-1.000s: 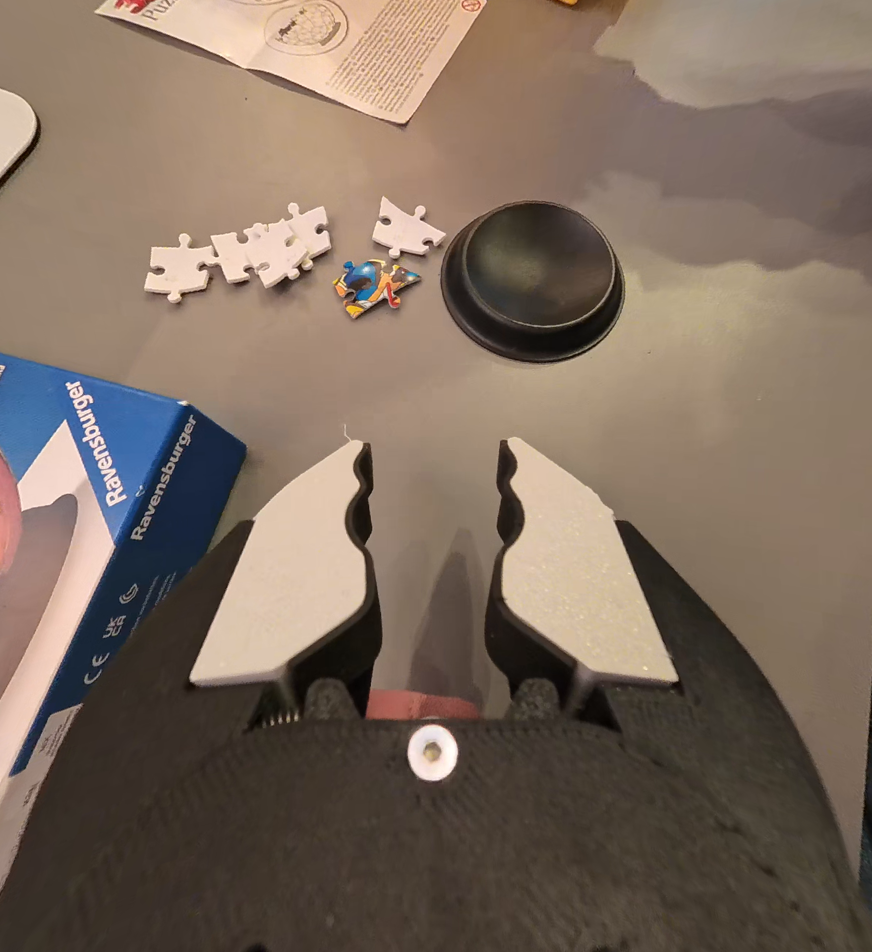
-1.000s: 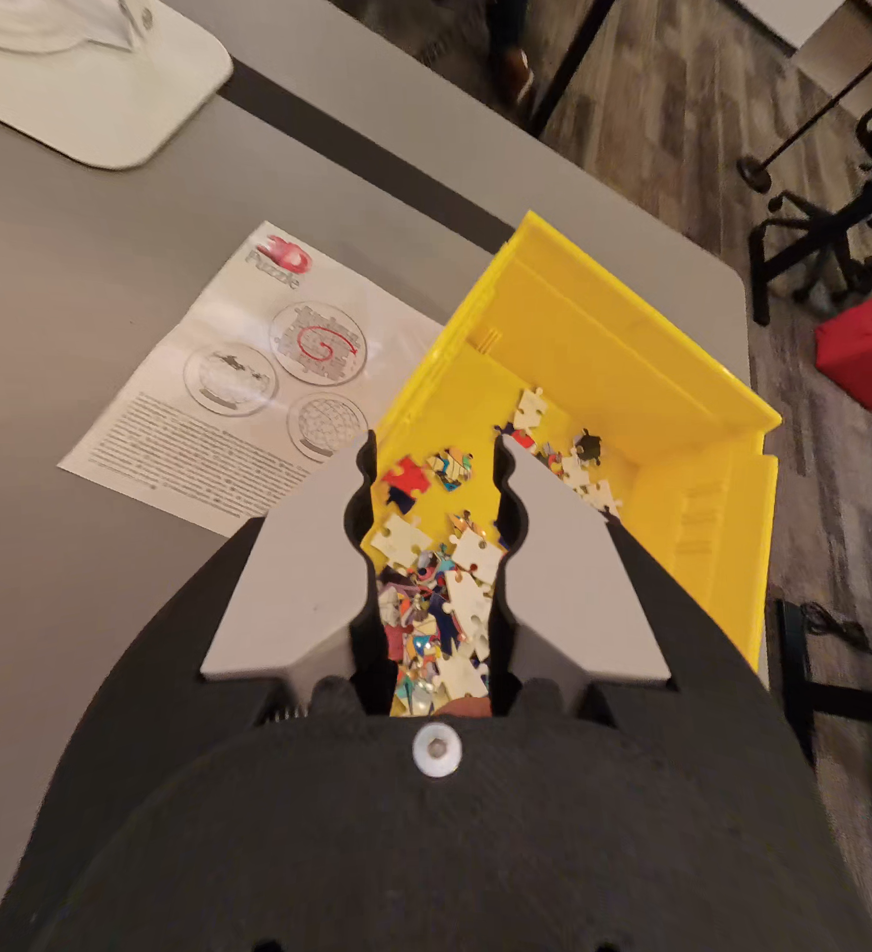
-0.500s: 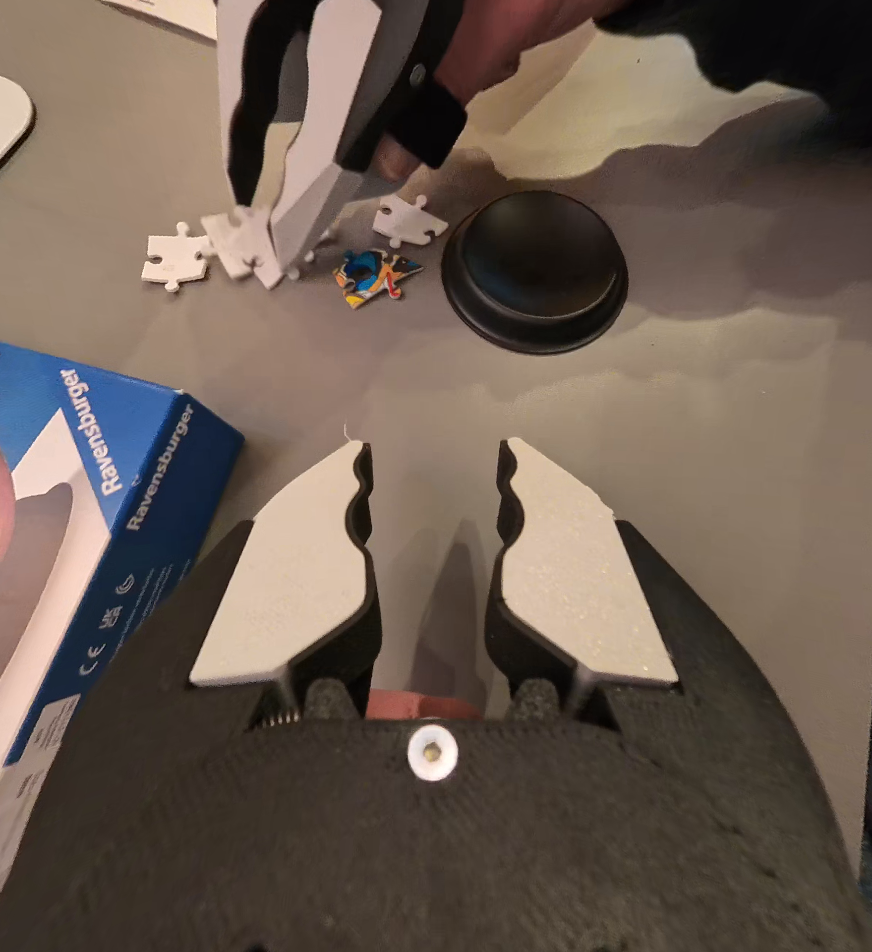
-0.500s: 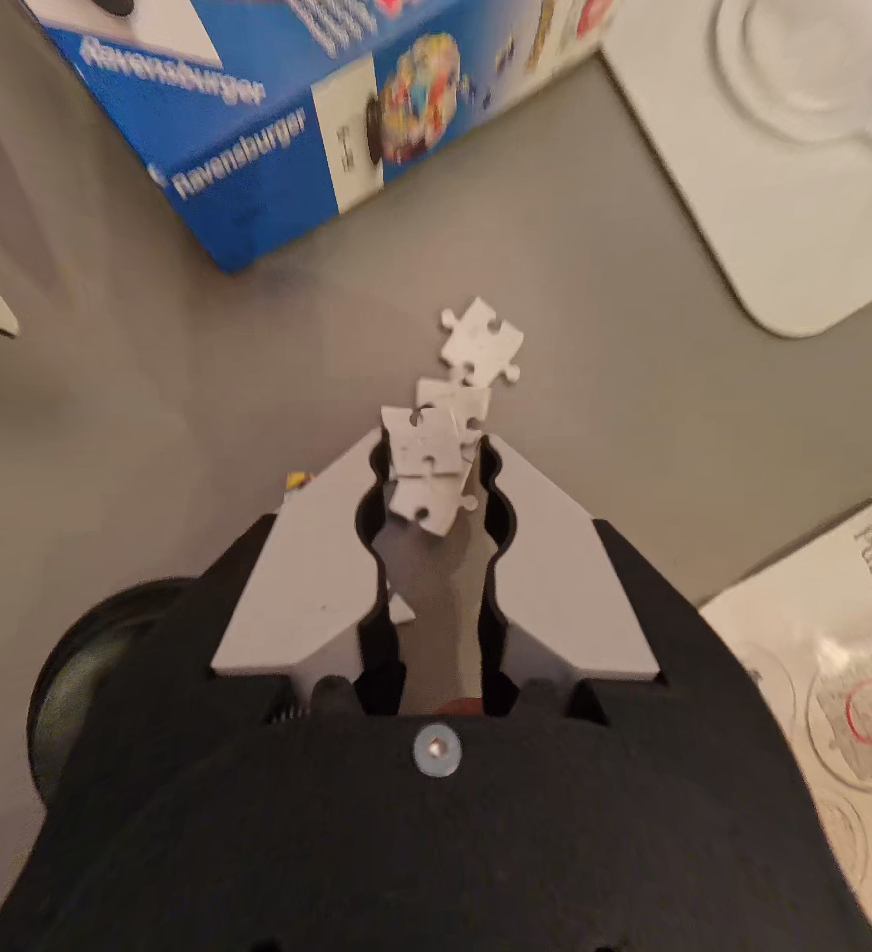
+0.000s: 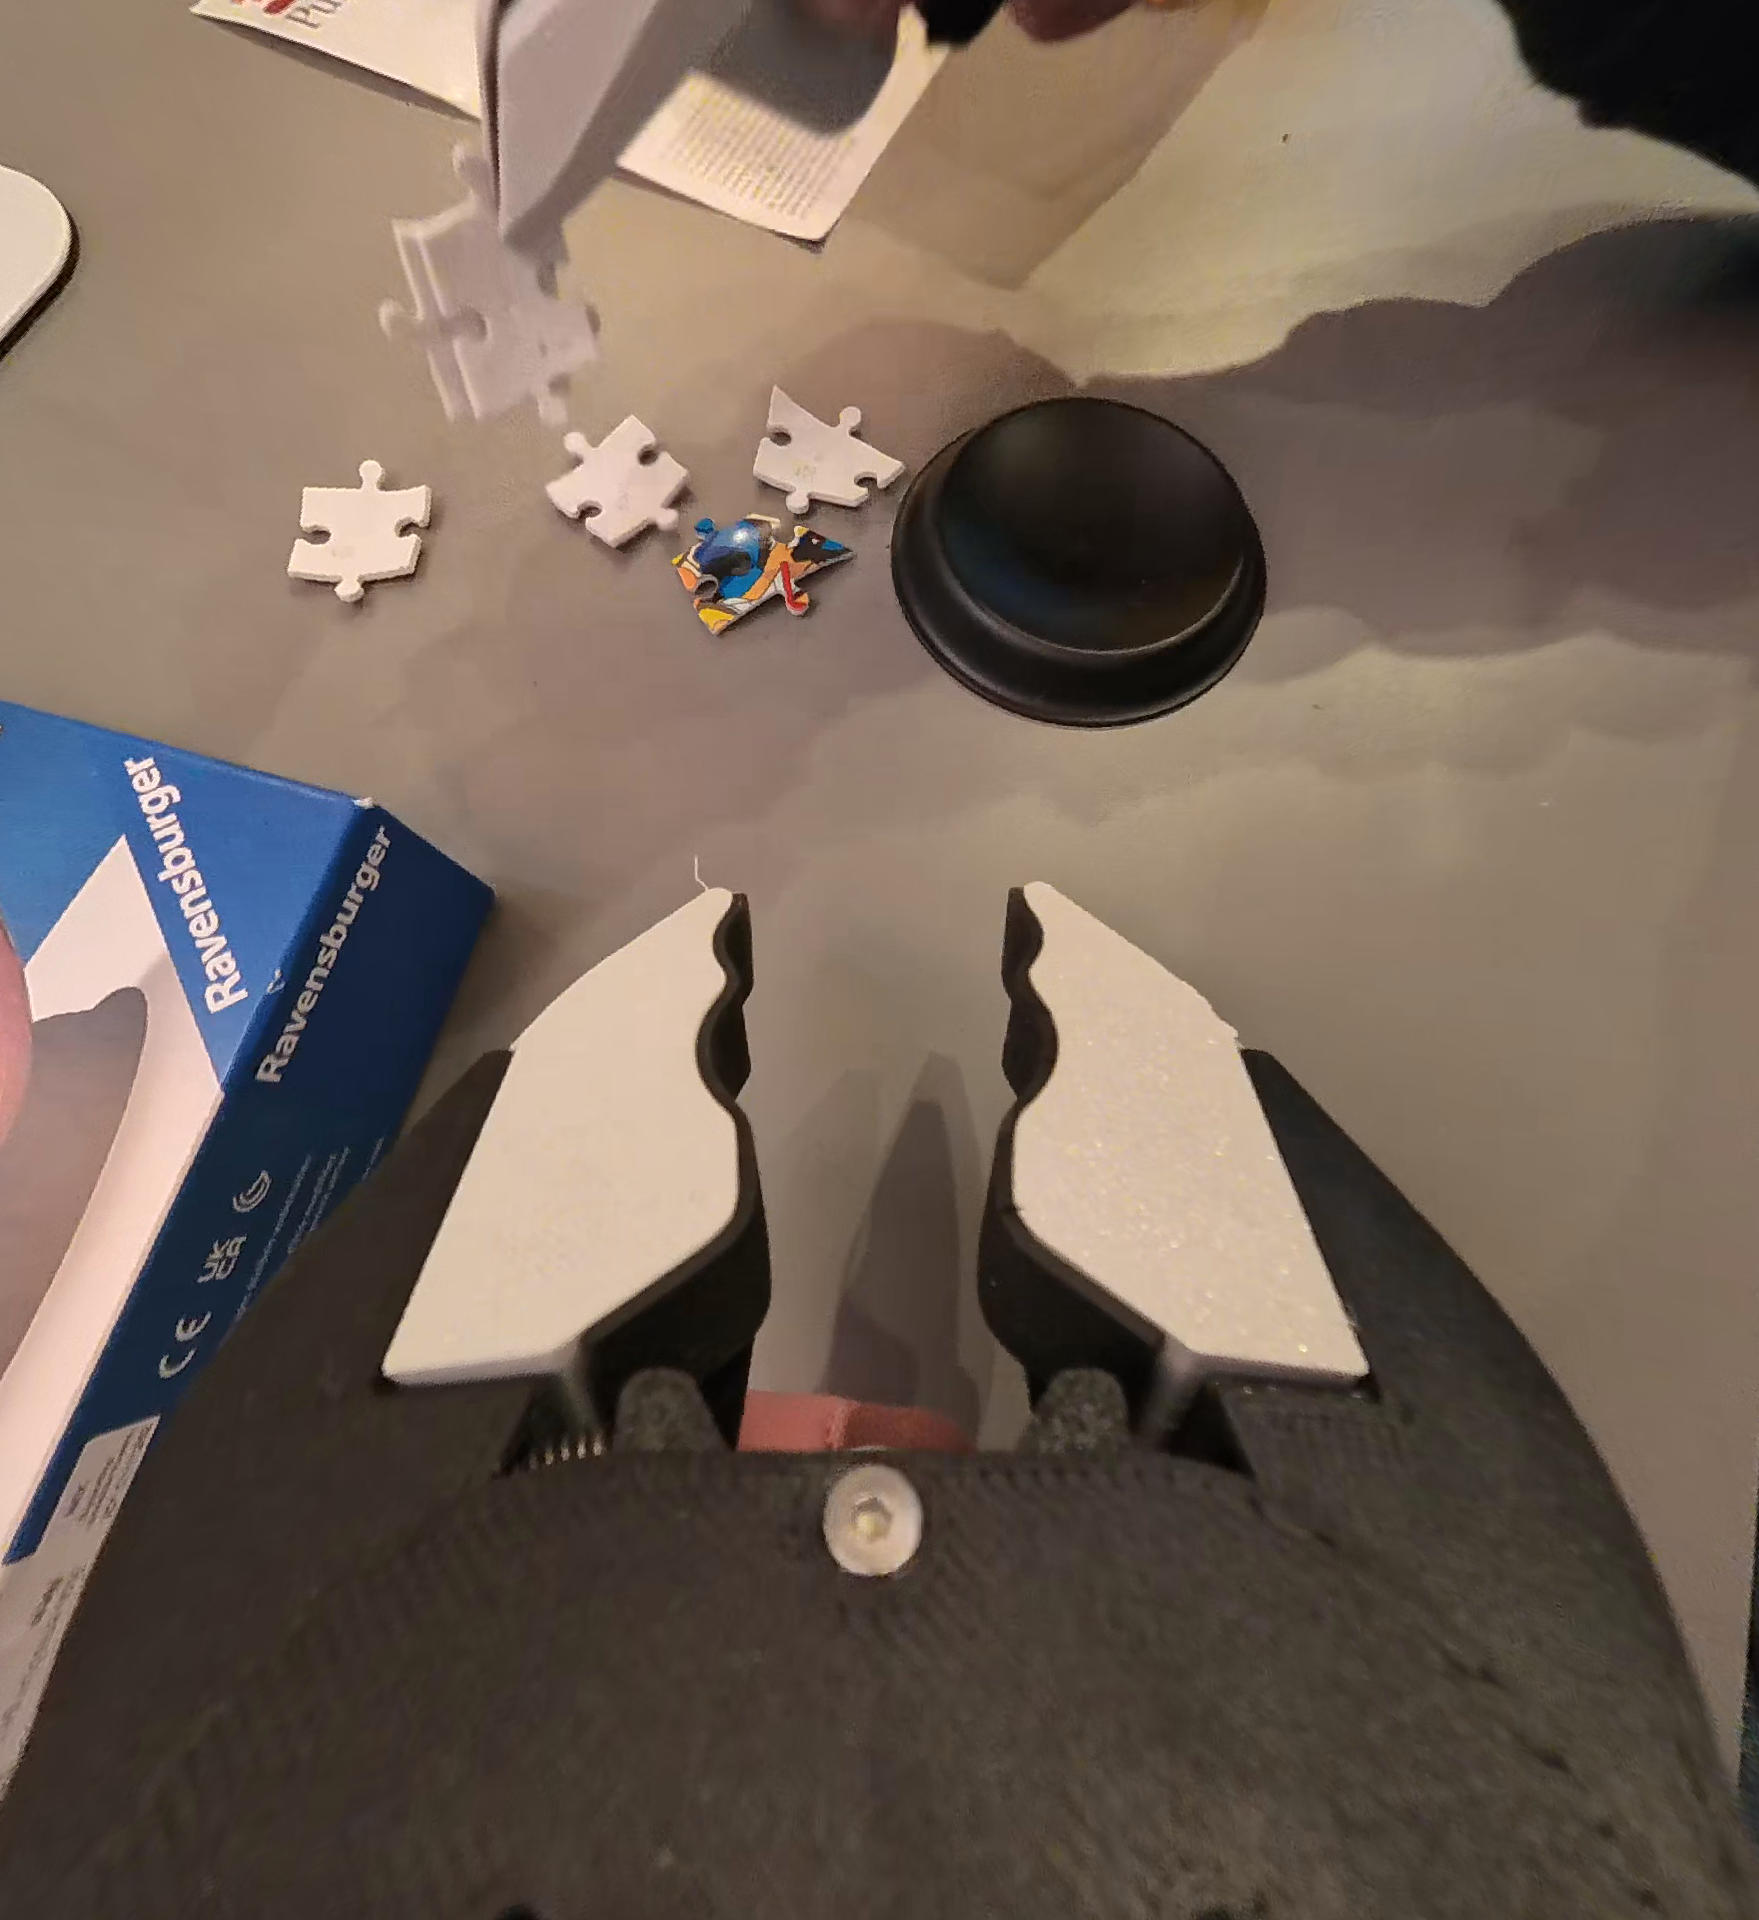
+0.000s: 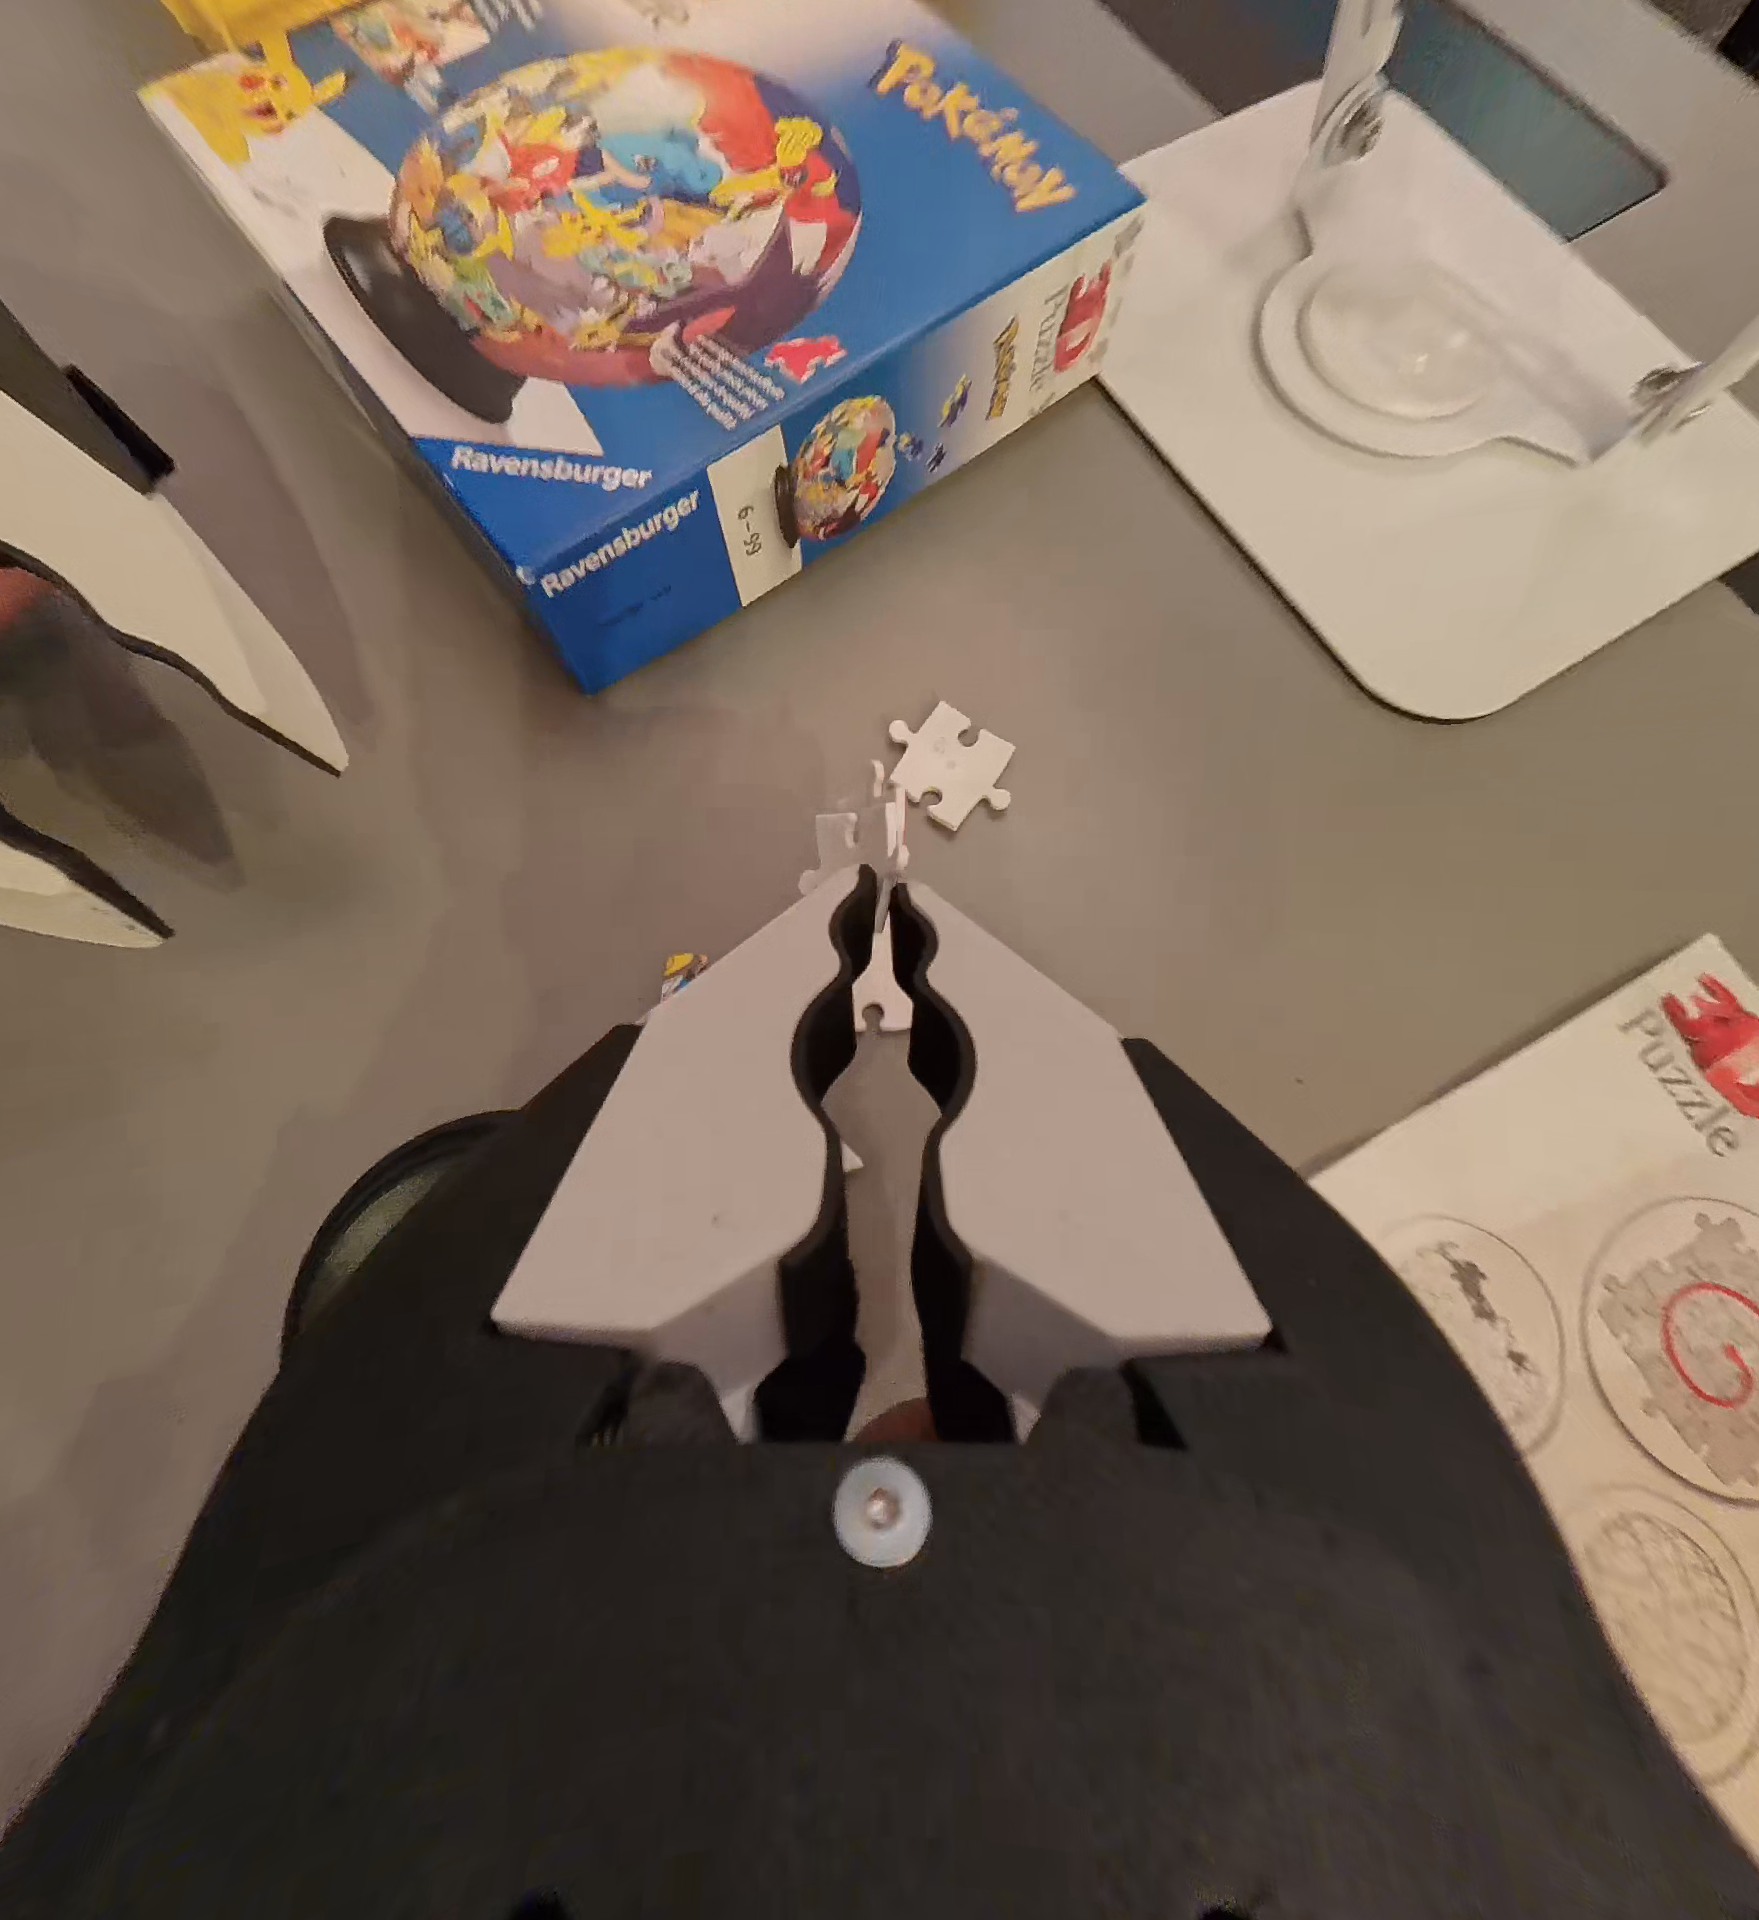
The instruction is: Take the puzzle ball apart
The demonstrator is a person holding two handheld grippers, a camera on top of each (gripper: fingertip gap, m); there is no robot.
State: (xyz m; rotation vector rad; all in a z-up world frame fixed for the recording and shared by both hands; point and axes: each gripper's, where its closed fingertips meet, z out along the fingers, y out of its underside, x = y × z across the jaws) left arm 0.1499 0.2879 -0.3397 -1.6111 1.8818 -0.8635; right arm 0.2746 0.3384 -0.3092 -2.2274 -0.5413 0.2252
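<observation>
Both wrist cams look steeply down at table (image 5: 1374, 935) from opposite sides, sharing blue box (image 6: 646, 312) & loose pieces (image 5: 361, 530).

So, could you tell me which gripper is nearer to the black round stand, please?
Right. The right gripper, shut on joined white pieces, hangs just beyond the black stand. The left gripper sits open and empty, farther back across bare table.

The table (image 5: 1374, 935) is grey. The box (image 6: 646, 312) is blue with a bright ball picture. The stand (image 5: 1077, 551) is black. Three pieces (image 5: 361, 530) are white, one piece (image 5: 755, 561) is blue and orange.
</observation>
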